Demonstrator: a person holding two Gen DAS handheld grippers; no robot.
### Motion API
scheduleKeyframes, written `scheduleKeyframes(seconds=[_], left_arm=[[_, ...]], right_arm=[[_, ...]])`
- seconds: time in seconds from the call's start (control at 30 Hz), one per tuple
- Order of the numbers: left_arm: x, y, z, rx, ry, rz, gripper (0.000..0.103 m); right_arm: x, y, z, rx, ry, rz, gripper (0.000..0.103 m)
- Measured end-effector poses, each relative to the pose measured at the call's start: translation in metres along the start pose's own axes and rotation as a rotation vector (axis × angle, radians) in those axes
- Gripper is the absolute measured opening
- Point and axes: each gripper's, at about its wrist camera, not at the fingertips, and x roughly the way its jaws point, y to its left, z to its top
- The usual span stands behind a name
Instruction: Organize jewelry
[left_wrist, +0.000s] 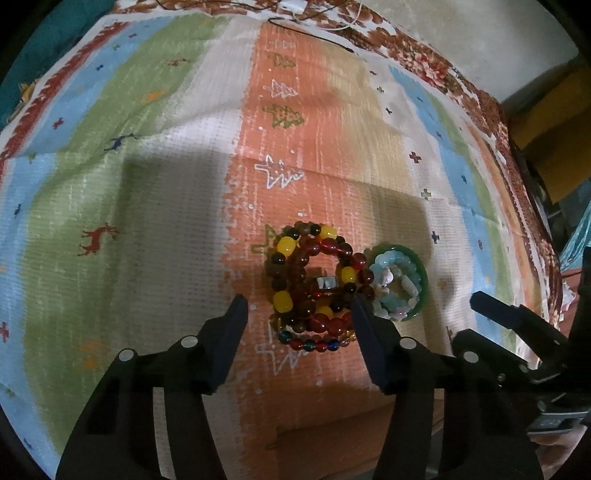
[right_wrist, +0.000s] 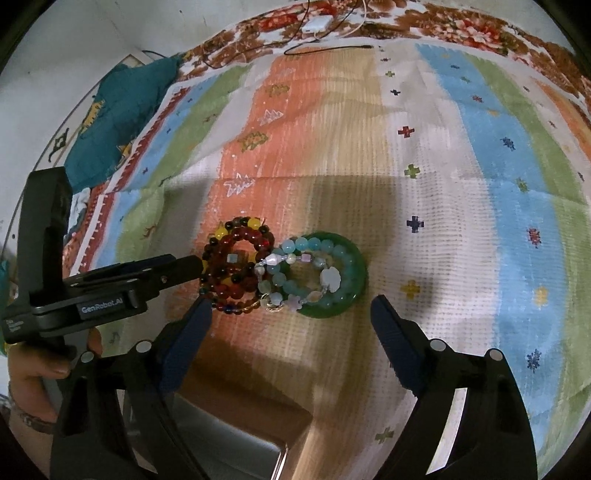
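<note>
A pile of red, yellow and dark bead bracelets (left_wrist: 314, 284) lies on the striped cloth. Beside it on the right a green bangle (left_wrist: 421, 273) holds pale blue and white bead bracelets (left_wrist: 395, 284). My left gripper (left_wrist: 299, 306) is open, its fingers on either side of the red pile, holding nothing. In the right wrist view the red pile (right_wrist: 236, 266) and the green bangle (right_wrist: 354, 273) with the blue beads (right_wrist: 314, 273) lie just ahead of my open right gripper (right_wrist: 291, 310), which is empty.
A striped patterned cloth (left_wrist: 155, 184) covers the surface. A teal cloth (right_wrist: 118, 110) lies at the far left. Cables and a white charger (right_wrist: 314, 26) lie at the far edge. A metal tray or box corner (right_wrist: 236, 450) shows under the right gripper.
</note>
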Motion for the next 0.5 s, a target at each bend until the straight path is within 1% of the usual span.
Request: scheduleKeyframes(seconds=[0.03,0.1,0.2,0.33,0.5], left_arm=[[0.001,0.000,0.001,-0.002,0.002,-0.003,0.053],[0.003,0.000,0.002,-0.004,0.009,-0.008,0.051],[0.005,0.001,0.003,-0.005,0.013,-0.011,0.051],[0.008,0.000,0.006,-0.005,0.014,-0.004,0.051],[0.009,0.007,0.008,-0.020,0.014,0.005,0.051]], right_arm=[[0.002,-0.001,0.000,0.003,0.005,0.002,0.084],[0.007,-0.002,0.002,0.012,0.019,0.013,0.077],[0.010,-0.002,0.004,0.019,0.020,0.019,0.075],[0.016,0.000,0.010,0.035,0.021,0.054,0.073],[0.025,0.007,0.015,0.032,0.035,0.068,0.063]])
